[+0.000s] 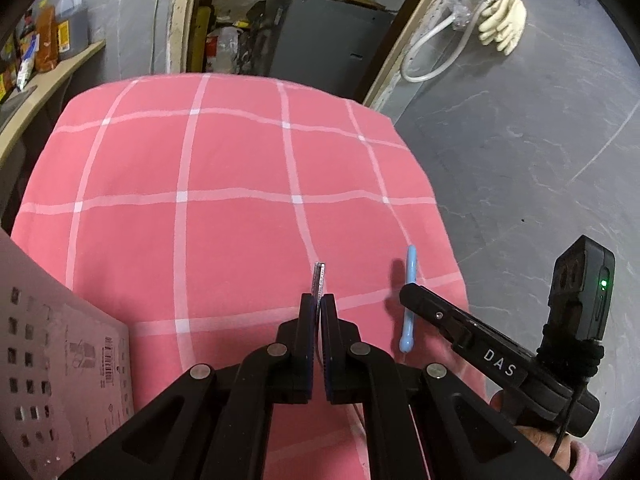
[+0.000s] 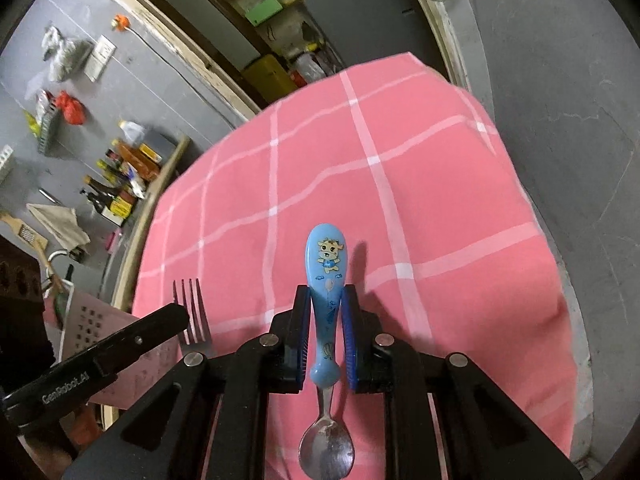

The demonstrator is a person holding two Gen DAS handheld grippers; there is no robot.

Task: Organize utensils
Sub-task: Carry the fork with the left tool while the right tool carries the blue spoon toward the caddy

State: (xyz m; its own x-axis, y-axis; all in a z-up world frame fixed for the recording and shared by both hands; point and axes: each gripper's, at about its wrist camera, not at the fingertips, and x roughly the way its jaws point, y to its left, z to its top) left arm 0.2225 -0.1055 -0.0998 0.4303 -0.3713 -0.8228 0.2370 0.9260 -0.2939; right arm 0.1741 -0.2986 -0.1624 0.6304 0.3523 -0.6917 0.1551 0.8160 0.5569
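Right gripper [image 2: 325,320] clamps the blue handle of a kid's spoon [image 2: 326,280], cartoon cow printed on it, metal bowl hanging back toward the camera. Left gripper [image 1: 319,304] is pinched tight on a fork [image 2: 192,312] by its flat metal handle; tines show in the right wrist view, just beside the spoon. Both utensils are held above a table w/ pink cloth [image 1: 200,200], white grid lines. A pale perforated organizer tray [image 1: 48,360] w/ barcode sticker sits at the table's left edge. Gray marbled walls, open doorway to a cluttered storeroom, shelf w/ sauce bottles [image 2: 116,184], rubber gloves [image 1: 504,20] hanging on the wall. Readable: "DAS" on right gripper, "GenRobot.AI" on left.
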